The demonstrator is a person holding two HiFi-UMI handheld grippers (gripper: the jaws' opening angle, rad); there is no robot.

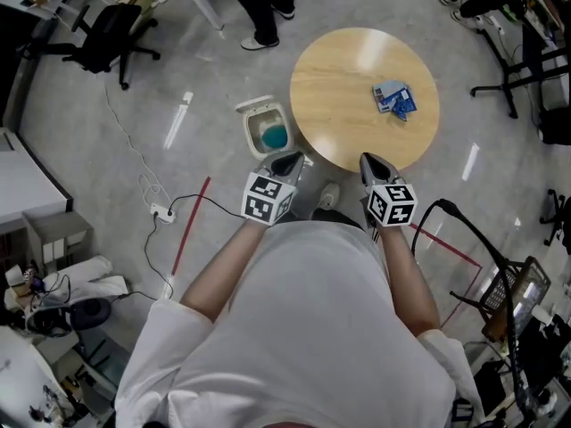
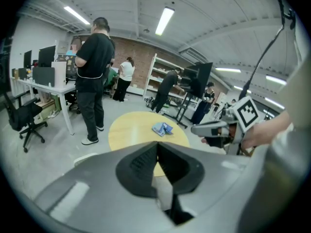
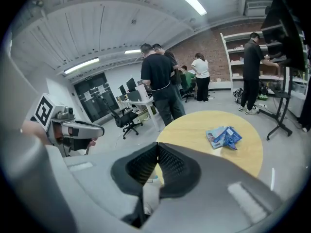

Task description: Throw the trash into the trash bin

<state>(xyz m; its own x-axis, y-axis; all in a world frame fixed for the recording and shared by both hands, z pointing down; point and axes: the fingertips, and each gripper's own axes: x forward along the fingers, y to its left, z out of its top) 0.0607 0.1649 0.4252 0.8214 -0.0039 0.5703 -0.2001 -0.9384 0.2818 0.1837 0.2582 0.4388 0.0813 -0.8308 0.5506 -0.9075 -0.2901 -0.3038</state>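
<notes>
Blue crumpled trash [image 1: 393, 98] lies on the far right part of the round wooden table [image 1: 343, 105]; it also shows in the left gripper view [image 2: 163, 128] and the right gripper view [image 3: 222, 137]. A small white trash bin [image 1: 268, 131] with its lid up and something blue inside stands on the floor at the table's left. My left gripper [image 1: 287, 163] hangs just near of the bin, jaws shut and empty [image 2: 157, 147]. My right gripper [image 1: 372, 165] is at the table's near edge, shut with nothing in it [image 3: 157, 148].
A person [image 2: 93, 76] stands beyond the table's far left, shoes [image 1: 260, 41] near its edge. Office chairs [image 1: 105, 36], a cable and power strip [image 1: 161, 212] lie on the floor to the left. A black stand [image 1: 522, 56] sits at the right; red tape lines [image 1: 189, 226] mark the floor.
</notes>
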